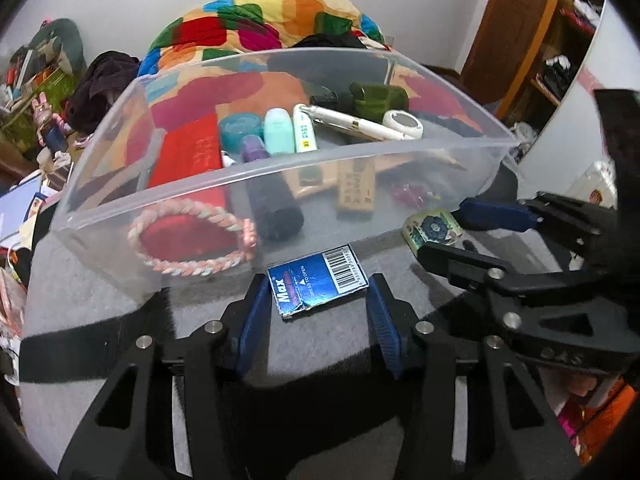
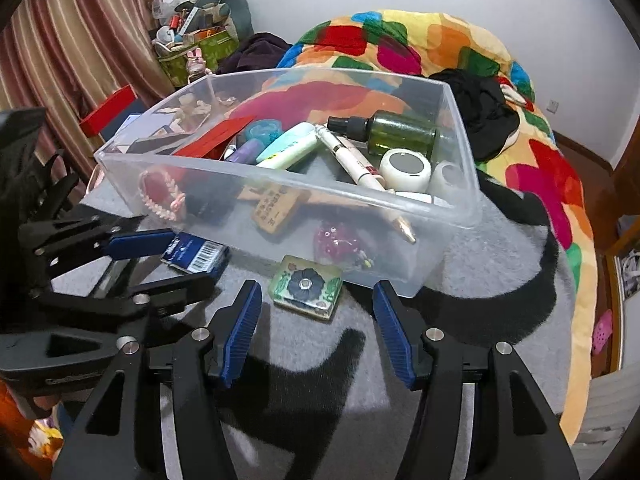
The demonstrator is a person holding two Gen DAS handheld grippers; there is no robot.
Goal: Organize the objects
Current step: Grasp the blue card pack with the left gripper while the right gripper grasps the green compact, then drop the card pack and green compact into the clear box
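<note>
Surface: grey fleece blanket (image 1: 100, 304) spread over a bed; no bench in sight.
Container: clear rectangular plastic bin (image 1: 280, 168), directly ahead of both grippers, already holding many small things.
Left gripper (image 1: 318, 312): jaws partly open, nothing clamped; blue ribbed pads stand either side of the item below, apart from it.
Left item: small blue cardboard box with a white barcode label (image 1: 318, 282), lying flat on the blanket between the left pads, its far edge just against the bin's near wall.
Right gripper (image 2: 316, 320): jaws partly open, empty; pads flank its item without touching.
Right item: small square tin with a dark flower on a green lid (image 2: 306, 288), on the blanket just ahead of the right pads, close to the bin wall.
Step in hand: judged as the approach to a double pick-up, each gripper lined up on one loose item outside the bin.
Next move calls for: lowering further so the pads straddle each item, closing, then lifting over the near rim.
Obstruction: the bin's near wall crowds both items; the two grippers sit close beside each other and could collide.
Bin contents: dark green glass spray bottle (image 2: 400, 134), white pen (image 2: 352, 158), pink braided bracelet (image 1: 192, 240), red flat case (image 1: 188, 156).
Surroundings: multicoloured patchwork quilt (image 2: 420, 40) beyond the bin.
</note>
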